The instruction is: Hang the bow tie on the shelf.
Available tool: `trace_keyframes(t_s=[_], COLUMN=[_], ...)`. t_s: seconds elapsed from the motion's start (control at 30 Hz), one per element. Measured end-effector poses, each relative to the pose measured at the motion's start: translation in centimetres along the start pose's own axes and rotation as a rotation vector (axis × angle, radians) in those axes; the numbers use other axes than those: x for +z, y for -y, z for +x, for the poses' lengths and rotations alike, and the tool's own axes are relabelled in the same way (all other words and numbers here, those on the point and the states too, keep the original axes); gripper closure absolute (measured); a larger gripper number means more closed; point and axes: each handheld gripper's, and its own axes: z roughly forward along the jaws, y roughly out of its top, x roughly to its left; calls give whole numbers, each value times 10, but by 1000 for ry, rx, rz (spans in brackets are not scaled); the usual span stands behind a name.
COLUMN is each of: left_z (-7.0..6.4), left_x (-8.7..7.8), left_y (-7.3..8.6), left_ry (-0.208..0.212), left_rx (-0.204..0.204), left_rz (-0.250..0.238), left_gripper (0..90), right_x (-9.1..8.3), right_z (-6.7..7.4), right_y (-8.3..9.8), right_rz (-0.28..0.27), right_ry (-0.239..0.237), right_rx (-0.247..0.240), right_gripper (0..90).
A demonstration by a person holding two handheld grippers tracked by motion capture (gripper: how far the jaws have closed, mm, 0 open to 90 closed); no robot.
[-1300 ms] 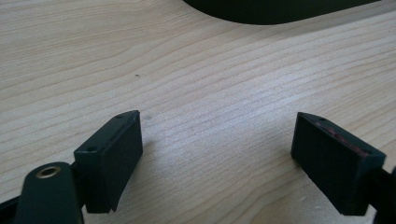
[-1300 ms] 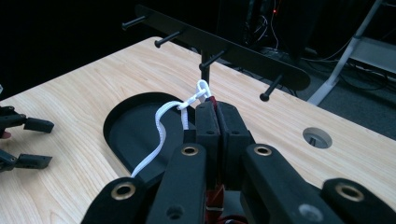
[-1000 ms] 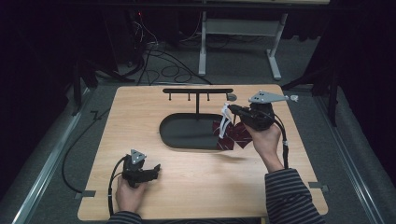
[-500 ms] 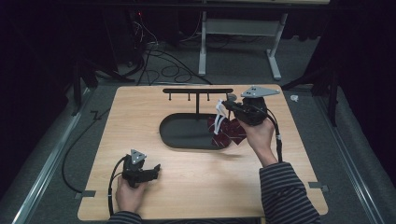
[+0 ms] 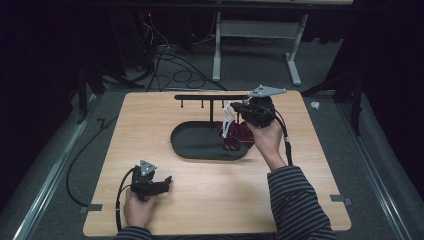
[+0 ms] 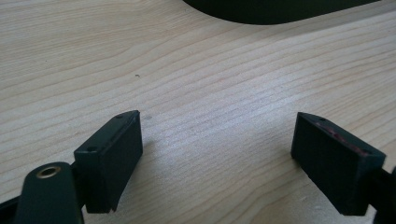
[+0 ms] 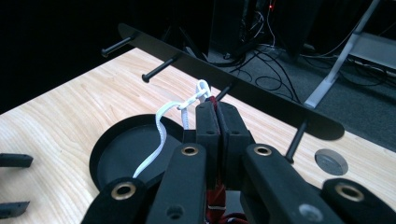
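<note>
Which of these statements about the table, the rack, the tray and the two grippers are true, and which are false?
1. The right gripper is shut on a dark red item with a white cord. True.
2. The left gripper holds a cup. False: its jaws are open and empty, over the wooden table.
3. The black peg rack stands behind the black oval tray. True.
4. The red item hangs from a peg. False: the gripper holds it above the tray.

Obstacles: black metal rack bar with downward pegs (image 5: 212, 97), spanning the far middle of my light wooden table (image 5: 150, 140); beneath it, the black oval tray (image 5: 200, 145). Passage: bare wood to the left, to the right and along the near edge. My open left gripper (image 6: 217, 158) faces bare wood, tray edge beyond.
</note>
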Motion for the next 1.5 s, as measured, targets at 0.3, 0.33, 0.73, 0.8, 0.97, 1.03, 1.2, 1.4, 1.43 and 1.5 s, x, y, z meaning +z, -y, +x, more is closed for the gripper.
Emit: trace_keyframes(t_s=[0.3,0.33,0.73,0.8,0.97,1.03,1.2,1.4,1.43,1.5], left_z=[0,0,0,0,0,0,0,0,0,0], left_x=[0,0,0,0,0,0,0,0,0,0], left_y=[0,0,0,0,0,0,0,0,0,0], left_ry=[0,0,1,1,1,1,2,0,0,1], left_rx=[0,0,0,0,0,0,1,2,2,2], left_rz=[-1,0,0,0,-1,-1,0,0,0,1], left_gripper=[169,170,169,170,169,170,170,169,169,170], right_x=[17,20,43,45,48,49,51,55,55,54], right_z=[3,4,9,8,6,5,3,4,4,3], right_y=[-11,-12,-19,-20,-21,-21,-19,-18,-17,-18], right_rz=[15,22,63,67,80,81,98,113,113,110], right_ry=[17,17,42,49,63,65,73,72,69,66], right_rx=[12,11,3,6,13,12,15,8,9,11], right_gripper=[900,900,900,900,900,900,898,890,882,879])
